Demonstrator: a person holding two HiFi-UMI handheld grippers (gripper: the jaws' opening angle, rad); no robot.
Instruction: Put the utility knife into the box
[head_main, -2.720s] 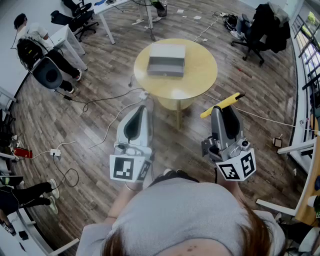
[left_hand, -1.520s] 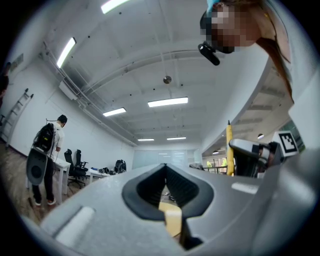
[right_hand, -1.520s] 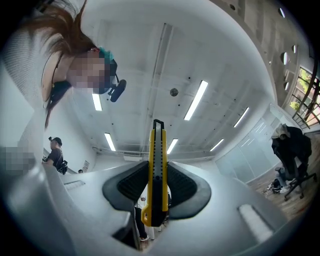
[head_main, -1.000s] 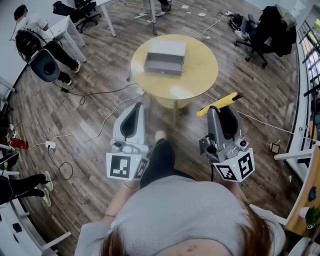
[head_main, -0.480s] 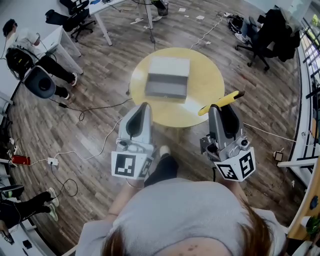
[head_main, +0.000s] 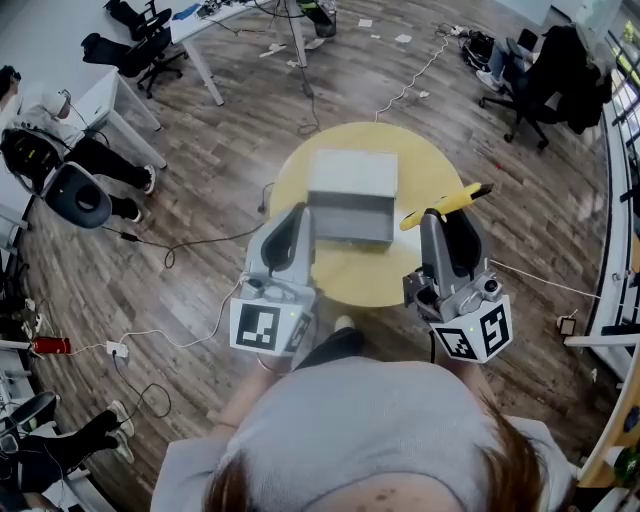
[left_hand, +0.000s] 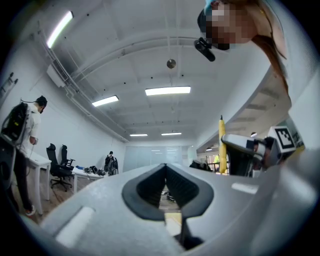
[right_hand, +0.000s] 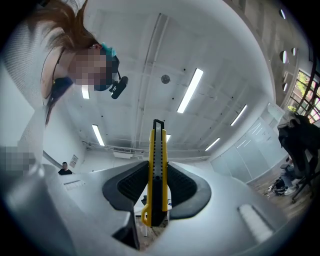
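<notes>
Nearest, at 6 o'clock in the head view, the marker cubes of both tongs sit just ahead of the person's grey top. The left tongs are pressed together with nothing between them. The right tongs are clamped on the yellow utility knife, whose free end points toward 2 o'clock, the same grip as in the earlier frames.

The round yellow surface has drawn much closer. Before, it lay well ahead toward 12 o'clock with bare floor between it and the tongs; now both tips overlap it. The grey box stands on it between the two tips, and the knife is outside the box, at its 3 o'clock side.

Farther off, a dark office chair stands at 1 o'clock on the wooden floor.
</notes>
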